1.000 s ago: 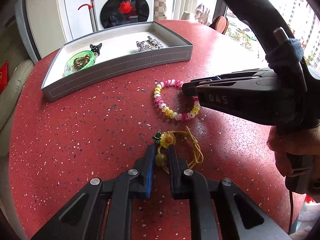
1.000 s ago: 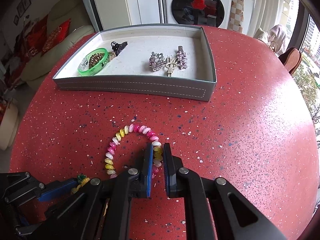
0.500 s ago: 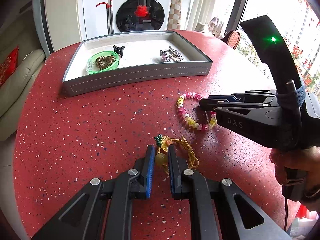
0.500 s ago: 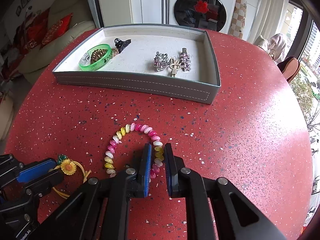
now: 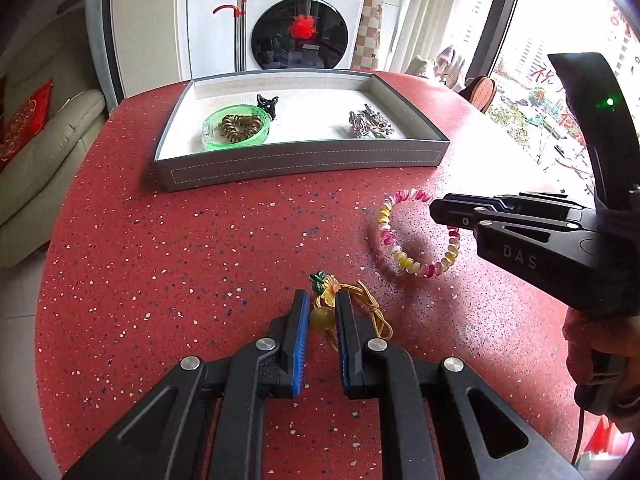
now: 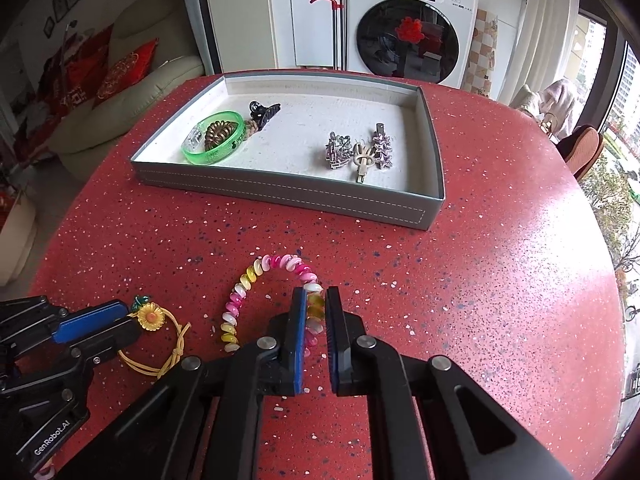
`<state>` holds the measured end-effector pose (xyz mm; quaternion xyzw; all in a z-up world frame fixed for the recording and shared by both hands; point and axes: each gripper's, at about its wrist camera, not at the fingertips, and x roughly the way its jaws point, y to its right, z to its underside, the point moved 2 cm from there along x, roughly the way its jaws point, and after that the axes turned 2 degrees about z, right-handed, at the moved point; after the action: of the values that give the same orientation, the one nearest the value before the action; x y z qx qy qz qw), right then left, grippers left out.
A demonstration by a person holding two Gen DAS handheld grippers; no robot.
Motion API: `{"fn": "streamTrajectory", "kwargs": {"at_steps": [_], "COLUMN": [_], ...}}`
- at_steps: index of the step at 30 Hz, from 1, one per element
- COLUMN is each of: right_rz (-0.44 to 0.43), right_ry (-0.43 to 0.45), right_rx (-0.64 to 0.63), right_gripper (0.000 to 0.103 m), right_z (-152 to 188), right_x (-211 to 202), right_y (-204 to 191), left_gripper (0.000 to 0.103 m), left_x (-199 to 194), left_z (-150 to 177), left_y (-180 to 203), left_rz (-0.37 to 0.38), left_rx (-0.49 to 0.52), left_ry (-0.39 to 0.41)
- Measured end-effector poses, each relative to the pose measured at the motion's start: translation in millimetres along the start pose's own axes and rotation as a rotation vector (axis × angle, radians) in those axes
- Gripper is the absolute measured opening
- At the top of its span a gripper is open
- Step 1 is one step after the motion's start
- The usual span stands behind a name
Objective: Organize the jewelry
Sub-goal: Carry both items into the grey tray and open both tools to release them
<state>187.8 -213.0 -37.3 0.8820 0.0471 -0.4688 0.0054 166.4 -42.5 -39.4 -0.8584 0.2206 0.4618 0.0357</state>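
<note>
Right wrist view shows the tray [image 6: 280,196] already holding a green bangle [image 6: 214,140] and clips, while the right gripper [image 6: 316,312] pinches the coil bracelet [image 6: 272,272] and the left gripper [image 5: 322,312] clamps the sunflower tie [image 5: 348,304], both near the table's [image 6: 500,280] front edge, neither yet in the tray.

The near stretch of the coiled bracelet [image 6: 256,280] runs out of sight behind the right gripper [image 6: 316,310], whose jaws cover it. The yellow cord tie [image 5: 360,308] is partly hidden between the left gripper [image 5: 322,316] jaws. The three clips [image 5: 370,124] in the tray [image 5: 280,160] blur into one cluster. The desk [image 5: 160,260] is cut off at the near edge.
</note>
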Motion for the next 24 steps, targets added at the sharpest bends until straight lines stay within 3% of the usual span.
{"fn": "streamTrajectory", "kwargs": {"at_steps": [13,24], "right_rz": [-0.039,-0.059], "right_ry": [-0.010,-0.001], "right_rx": [0.042,0.056], "right_gripper": [0.010,0.010], "right_z": [1.6,-7.2], "right_x": [0.7,-1.0], "right_y": [10.0,11.6], "left_gripper": [0.032,0.032], "left_x": [1.8,-1.2], "left_z": [-11.5,-41.3], "left_y": [-13.1,-30.5], "left_rz": [-0.025,-0.042], "left_rx": [-0.019,-0.042], "left_ry": [0.012,0.062]}}
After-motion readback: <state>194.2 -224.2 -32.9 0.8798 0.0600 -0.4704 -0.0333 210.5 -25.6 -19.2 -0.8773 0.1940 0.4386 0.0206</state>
